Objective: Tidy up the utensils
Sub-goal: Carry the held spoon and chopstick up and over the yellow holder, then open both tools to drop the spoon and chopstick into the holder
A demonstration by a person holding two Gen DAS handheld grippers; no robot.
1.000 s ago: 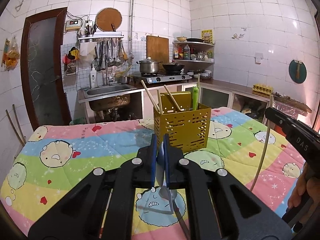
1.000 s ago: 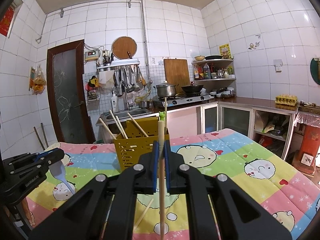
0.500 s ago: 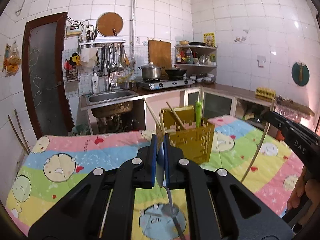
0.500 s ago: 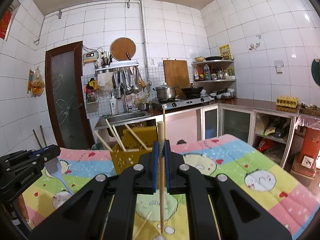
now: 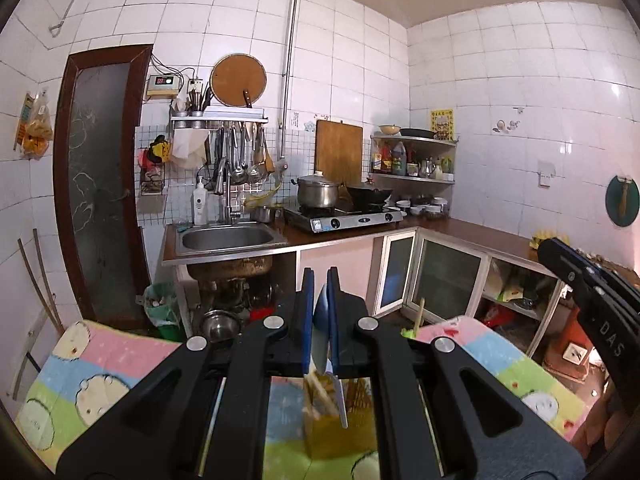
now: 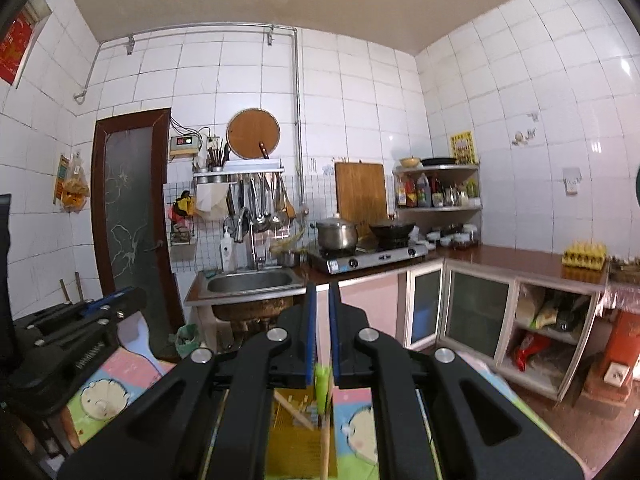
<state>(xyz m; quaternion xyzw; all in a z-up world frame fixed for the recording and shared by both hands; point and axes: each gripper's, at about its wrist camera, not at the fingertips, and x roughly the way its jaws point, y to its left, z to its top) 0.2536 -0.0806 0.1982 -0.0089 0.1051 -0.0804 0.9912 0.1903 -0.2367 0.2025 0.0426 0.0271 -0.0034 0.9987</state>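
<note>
My left gripper [image 5: 319,322] is shut on a pale blue spoon [image 5: 322,344] whose handle hangs down over the yellow perforated utensil holder [image 5: 340,436] below it. In the right wrist view my right gripper [image 6: 322,336] has a narrow gap between its jaws; a wooden chopstick [image 6: 325,440] runs down below them beside a green utensil [image 6: 321,384], over the yellow holder [image 6: 296,440]. Whether the jaws still pinch the chopstick is unclear. The left gripper and spoon also show in the right wrist view [image 6: 136,332]; the right gripper shows in the left wrist view [image 5: 560,256].
The colourful cartoon cloth [image 5: 100,364] covers the table below. Behind it are a steel sink [image 5: 226,238], a gas stove with a pot [image 5: 320,194], hanging utensils [image 5: 240,156], a dark door [image 5: 100,184] and glass-front cabinets [image 5: 444,276].
Both grippers have risen and moved forward over the yellow holder, which has dropped to the bottom of both views. The chopstick now sits low between the right jaws.
</note>
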